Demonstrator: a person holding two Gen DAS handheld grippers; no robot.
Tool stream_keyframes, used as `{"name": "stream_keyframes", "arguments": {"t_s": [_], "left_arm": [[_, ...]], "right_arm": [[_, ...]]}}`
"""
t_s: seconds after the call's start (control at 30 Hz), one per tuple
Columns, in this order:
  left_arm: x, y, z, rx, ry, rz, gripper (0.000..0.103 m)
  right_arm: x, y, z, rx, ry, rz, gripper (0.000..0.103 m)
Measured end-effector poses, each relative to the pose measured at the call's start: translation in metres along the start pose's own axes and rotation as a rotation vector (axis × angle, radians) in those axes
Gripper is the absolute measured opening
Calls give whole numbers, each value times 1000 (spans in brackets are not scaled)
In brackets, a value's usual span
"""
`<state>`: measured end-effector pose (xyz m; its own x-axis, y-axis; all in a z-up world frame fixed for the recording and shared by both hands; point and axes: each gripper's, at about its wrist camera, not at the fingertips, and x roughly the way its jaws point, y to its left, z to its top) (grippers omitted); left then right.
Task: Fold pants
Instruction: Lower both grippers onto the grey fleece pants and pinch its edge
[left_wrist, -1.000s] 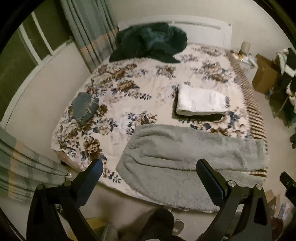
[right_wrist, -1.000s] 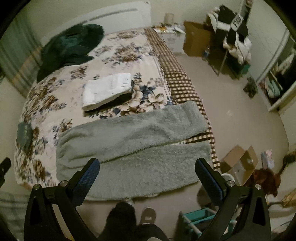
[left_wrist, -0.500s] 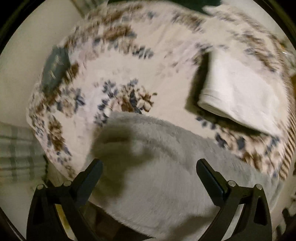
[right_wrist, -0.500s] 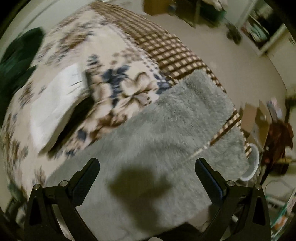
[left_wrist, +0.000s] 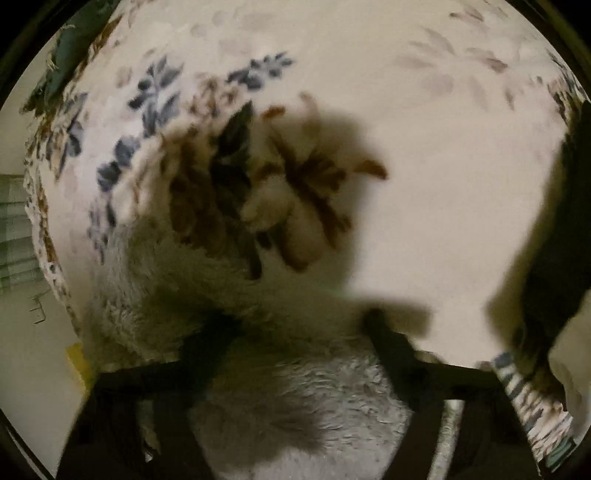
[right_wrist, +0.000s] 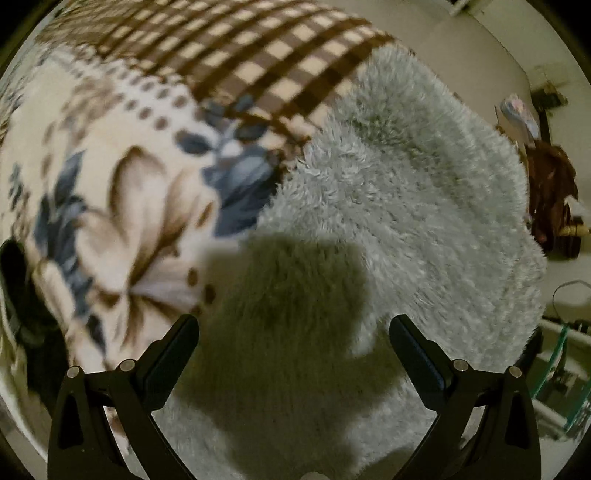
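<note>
Bed (left_wrist: 424, 184): fills both views – floral cover, cream with blue and brown blooms; the left view is blurred.
Checked border (right_wrist: 258, 55): brown-and-cream squares running across the top of the right view, meeting the pants' far edge.
Pants (right_wrist: 406, 206): grey, fluffy, lying flat on the bed at its near edge; in the right view they spread from the fingers up toward the checked border, in the left view (left_wrist: 295, 387) they sit low in the frame under the fingers.
Right gripper (right_wrist: 294, 332): close over the pants, fingers (right_wrist: 173, 354) spread wide with only fleece between them – its shadow falls dark on the pile, nothing pinched.
Left gripper (left_wrist: 299, 332): low over the pants' edge where fleece meets floral cover; fingers (left_wrist: 391, 347) smeared by blur but set wide apart, nothing clamped between them.
White cloth (left_wrist: 569, 362): pale folded edge at the far right of the left view, a dark shadow beside it.
Floor (right_wrist: 517, 44): pale, seen past the bed on the right, clutter along its edge too small to name.
</note>
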<state>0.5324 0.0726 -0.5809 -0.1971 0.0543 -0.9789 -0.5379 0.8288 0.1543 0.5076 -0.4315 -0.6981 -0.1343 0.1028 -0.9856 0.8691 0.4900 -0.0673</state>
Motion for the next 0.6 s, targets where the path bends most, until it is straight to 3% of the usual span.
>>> {"name": "stream_keyframes", "arguments": {"t_s": [0.07, 0.1, 0.13, 0.27, 0.3, 0.37, 0.6], "left_arm": [[-8, 5, -6, 9, -56, -15, 35], [-13, 9, -10, 14, -76, -18, 18], [-17, 15, -14, 12, -85, -31, 12], [-36, 44, -26, -18, -131, -127, 6], [-42, 49, -30, -13, -147, -138, 6], [-56, 59, -41, 1, -182, -161, 5], [-128, 117, -93, -10, -292, -322, 5]], "right_arm": [[12, 0, 5, 8, 17, 5, 99], [17, 0, 7, 2, 21, 13, 91], [22, 0, 8, -13, 22, 12, 85], [23, -4, 5, -68, -12, 11, 29], [20, -7, 3, -80, -26, 20, 20], [13, -18, -4, -97, -50, 49, 14], [-24, -69, -31, -155, -130, 158, 12]]}}
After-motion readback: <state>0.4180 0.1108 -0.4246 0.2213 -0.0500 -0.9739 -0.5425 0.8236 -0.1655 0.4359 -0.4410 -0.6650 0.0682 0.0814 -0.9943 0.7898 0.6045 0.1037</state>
